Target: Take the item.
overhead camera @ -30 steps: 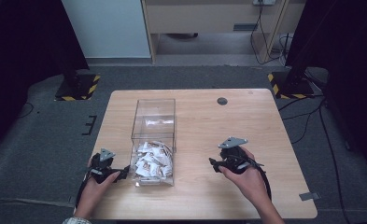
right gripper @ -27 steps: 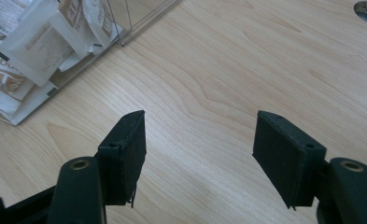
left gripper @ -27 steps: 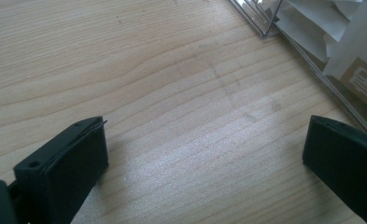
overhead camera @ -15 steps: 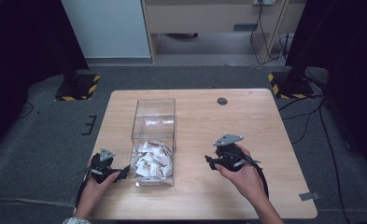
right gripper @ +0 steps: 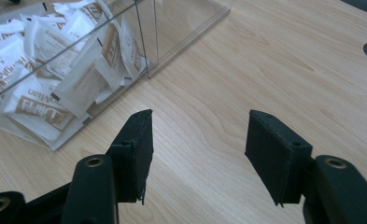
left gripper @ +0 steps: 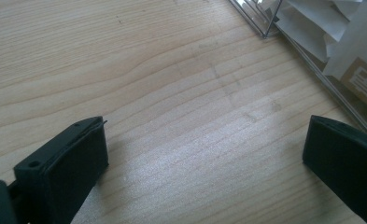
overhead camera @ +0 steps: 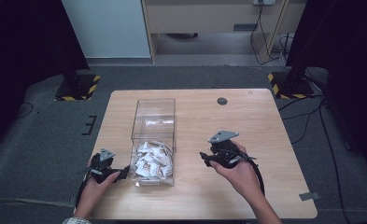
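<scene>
Pale wooden worktop (overhead camera: 265, 121) holds a clear plastic box (overhead camera: 154, 140) of white paper sachets (overhead camera: 151, 161) at near left. The right tongs (overhead camera: 208, 159), open and empty, have drifted toward it; the left tongs (overhead camera: 120, 174) wait open beside it.

The table (overhead camera: 265, 121) was pale wood with a smooth, faintly glossy grain. The box (overhead camera: 154, 122) at frame centre was clear, shiny plastic, holding white and brown paper sachets (overhead camera: 151, 161). The floor (overhead camera: 41, 135) around looked like matt grey carpet.
</scene>
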